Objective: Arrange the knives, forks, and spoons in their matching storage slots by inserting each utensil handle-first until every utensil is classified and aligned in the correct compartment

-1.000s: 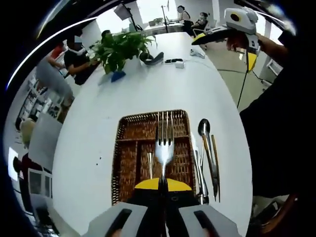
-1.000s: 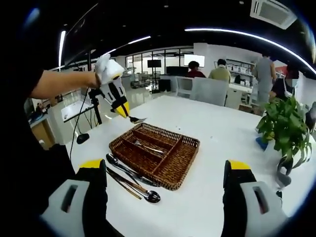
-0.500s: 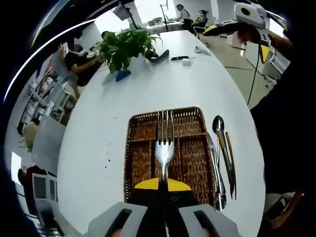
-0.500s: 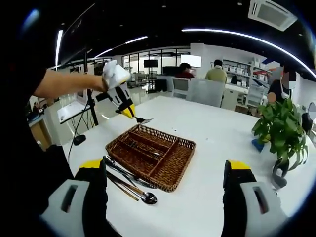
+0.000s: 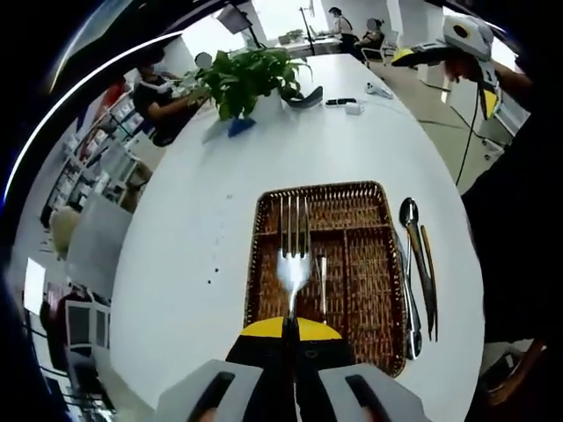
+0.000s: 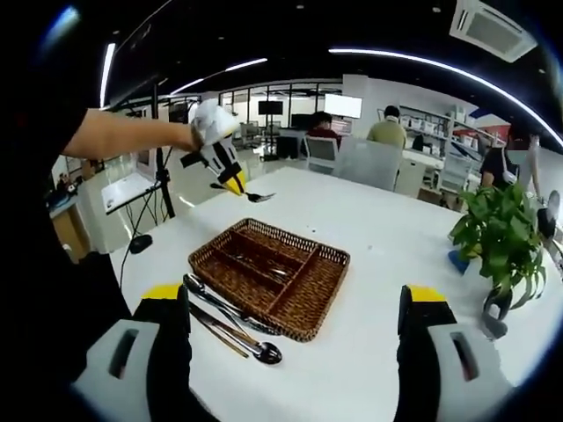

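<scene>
A fork is being gripped by the left gripper, tines forward, above the tray. The right gripper is being held open, idle. Next, lowering into a matching slot is called for, likely handle-first.

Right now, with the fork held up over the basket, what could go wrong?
The left gripper is shut on the fork low on its handle, tines forward, so handle-first insertion looks awkward and the fork could twist or slip. One utensil already lies in the wicker tray; the fork may land on it or in the wrong slot.
</scene>
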Tool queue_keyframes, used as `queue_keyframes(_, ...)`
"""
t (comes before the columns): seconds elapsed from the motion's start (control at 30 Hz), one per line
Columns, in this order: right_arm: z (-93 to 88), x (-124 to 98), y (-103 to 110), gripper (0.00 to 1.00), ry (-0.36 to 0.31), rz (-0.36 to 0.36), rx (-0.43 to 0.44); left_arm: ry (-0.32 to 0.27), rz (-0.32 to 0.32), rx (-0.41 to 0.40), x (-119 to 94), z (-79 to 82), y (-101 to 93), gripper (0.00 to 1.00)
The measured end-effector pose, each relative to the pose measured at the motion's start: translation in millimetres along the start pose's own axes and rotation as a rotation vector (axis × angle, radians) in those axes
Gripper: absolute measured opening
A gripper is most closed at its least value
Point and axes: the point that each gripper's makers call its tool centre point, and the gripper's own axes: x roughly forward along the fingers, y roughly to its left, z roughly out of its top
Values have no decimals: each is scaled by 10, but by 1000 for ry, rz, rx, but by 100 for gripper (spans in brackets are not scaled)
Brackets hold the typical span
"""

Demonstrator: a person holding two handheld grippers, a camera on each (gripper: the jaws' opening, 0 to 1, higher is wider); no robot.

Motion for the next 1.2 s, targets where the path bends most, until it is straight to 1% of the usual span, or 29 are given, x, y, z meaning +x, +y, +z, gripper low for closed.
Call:
queue_keyframes(0.07,43,7,23,99,-17,8,15,4,3,-6,17,-45,9,0)
queue_keyframes(0.1,54,15,41,99,-19,12,13,7,3,-18,46,-81,20,0)
queue_keyframes(0.17,49,25,54,99,-14,13,1,8,3,-27,78,-101,14,0)
queue_keyframes(0.37,17,-10,55,99,-14,15,-1,7,7,-26,186,-67,9,0)
queue_keyframes(0.57,-27,-47,23,99,-4,10,-2,9,-2,-40,387,-54,-11,0)
queue_keyframes(0.67,-28,-52,-20,99,-7,0,8,13,18,-35,517,-91,20,0)
queue_keyframes(0.77,-30,-45,-32,99,-7,-5,16,13,21,-38,605,-118,37,0)
queue_keyframes(1.03,-38,41,-41,99,3,-4,28,17,1,-38,787,-123,-29,0)
queue_keyframes(1.13,-36,56,-47,99,1,-4,31,27,-17,-29,864,-145,-68,0)
queue_keyframes(1.2,-55,63,-70,99,7,-14,21,34,-15,-19,914,-159,-73,0)
